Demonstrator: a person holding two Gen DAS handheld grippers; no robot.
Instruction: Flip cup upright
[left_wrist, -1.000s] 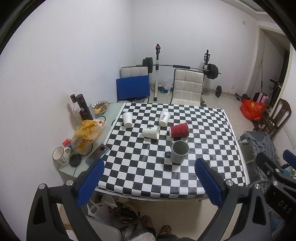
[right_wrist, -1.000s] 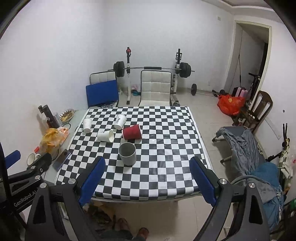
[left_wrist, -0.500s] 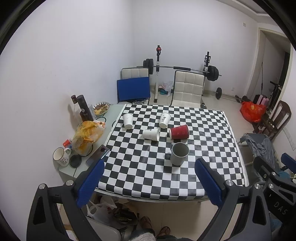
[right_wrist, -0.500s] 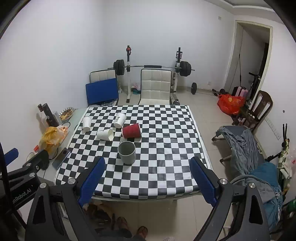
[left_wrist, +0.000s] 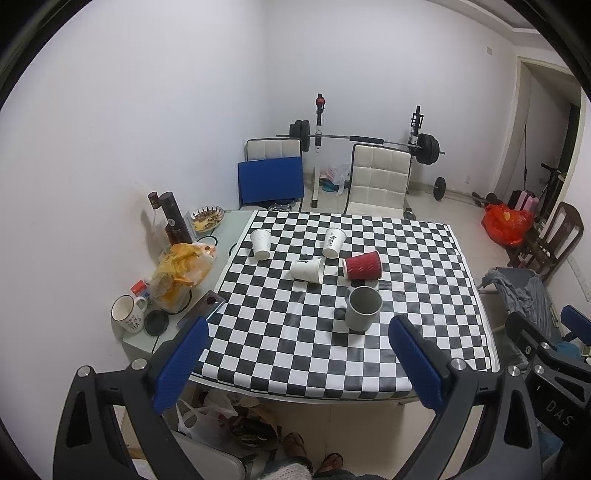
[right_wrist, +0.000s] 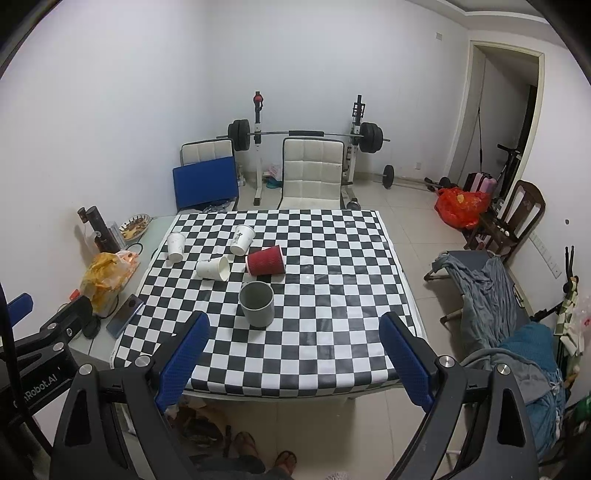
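Observation:
A checkered table holds several cups. A red ribbed cup lies on its side. A white paper cup lies on its side beside it. Two white cups stand upside down behind them. A grey mug stands upright in front. My left gripper and right gripper are open and empty, held well back from the table's near edge.
A side shelf on the left holds a bottle, a yellow bag, a white mug and a phone. White chairs and a barbell rack stand behind. Clothes lie at the right.
Both grippers have drawn back and risen slightly, so the table looks a little farther away. The cups have not moved. Both grippers stay open.

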